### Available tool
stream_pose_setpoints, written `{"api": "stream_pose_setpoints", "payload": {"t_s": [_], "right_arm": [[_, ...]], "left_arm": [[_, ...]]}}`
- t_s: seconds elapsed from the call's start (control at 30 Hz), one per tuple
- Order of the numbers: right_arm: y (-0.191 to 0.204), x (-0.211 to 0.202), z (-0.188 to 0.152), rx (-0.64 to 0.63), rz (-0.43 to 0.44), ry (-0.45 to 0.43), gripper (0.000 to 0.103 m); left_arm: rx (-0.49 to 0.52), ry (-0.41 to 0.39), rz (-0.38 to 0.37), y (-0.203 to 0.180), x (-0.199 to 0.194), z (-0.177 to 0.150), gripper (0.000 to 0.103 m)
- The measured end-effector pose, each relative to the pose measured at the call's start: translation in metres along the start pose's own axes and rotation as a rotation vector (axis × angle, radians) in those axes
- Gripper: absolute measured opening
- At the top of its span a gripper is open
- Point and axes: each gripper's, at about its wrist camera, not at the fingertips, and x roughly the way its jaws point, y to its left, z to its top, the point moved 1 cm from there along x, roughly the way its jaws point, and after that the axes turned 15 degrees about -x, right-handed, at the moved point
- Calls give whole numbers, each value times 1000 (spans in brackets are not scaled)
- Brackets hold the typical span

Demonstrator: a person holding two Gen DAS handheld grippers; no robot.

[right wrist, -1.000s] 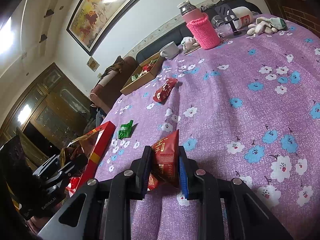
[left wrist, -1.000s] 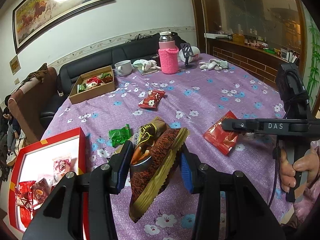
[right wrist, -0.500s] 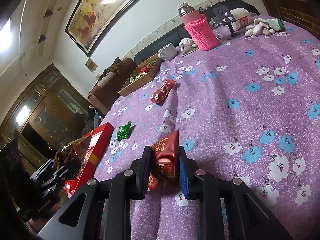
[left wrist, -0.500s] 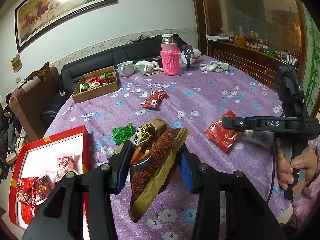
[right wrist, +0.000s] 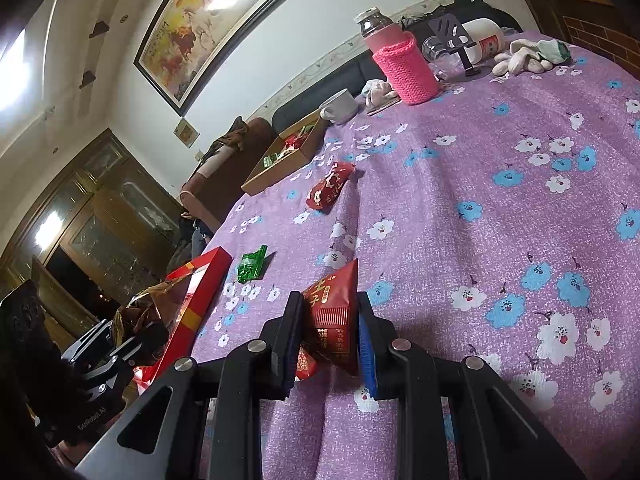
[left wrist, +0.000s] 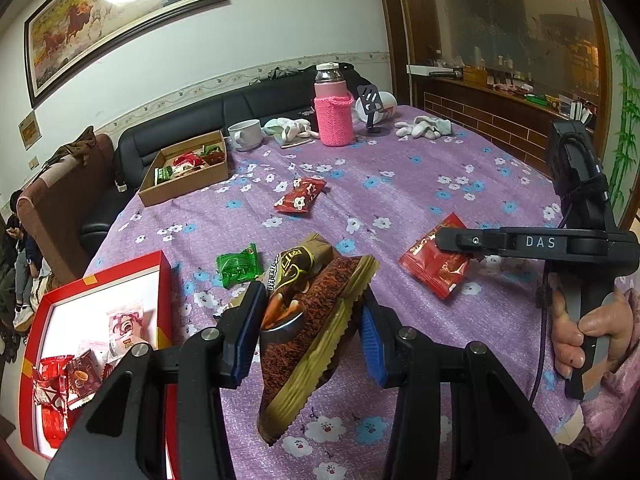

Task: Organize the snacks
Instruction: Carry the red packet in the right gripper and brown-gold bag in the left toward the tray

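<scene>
My left gripper [left wrist: 310, 320] is shut on a brown and gold snack bag [left wrist: 316, 332], held above the purple tablecloth beside the red box [left wrist: 120, 280] at its left. The box holds several snack packets. My right gripper [right wrist: 329, 334] is shut on a red snack packet [right wrist: 334, 316] just above the cloth; it also shows in the left wrist view [left wrist: 436, 266]. A green packet [left wrist: 239, 267] and a red flowered packet [left wrist: 300, 196] lie loose on the table. The green packet [right wrist: 251, 266] and the flowered packet [right wrist: 331, 190] also show in the right wrist view.
A brown cardboard box [left wrist: 184, 168] with snacks sits at the far left of the table. A white mug [left wrist: 245, 134], a pink-sleeved bottle [left wrist: 333, 112], a phone stand [left wrist: 374, 110] and white gloves [left wrist: 424, 128] stand along the far edge. A black sofa [left wrist: 192, 120] lies behind.
The left gripper has drawn back and risen a little with the brown bag, showing more of the red box. The right gripper keeps its hold on the red packet and barely moves.
</scene>
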Motion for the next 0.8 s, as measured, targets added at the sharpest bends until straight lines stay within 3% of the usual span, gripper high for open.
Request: {"api": "stream_pose_setpoints", "payload": {"t_s": [0.8], "right_arm": [[3,0,0,-10,16,-11,26]], "left_arm": [[24,31,0,-13,8,-3,43]]}}
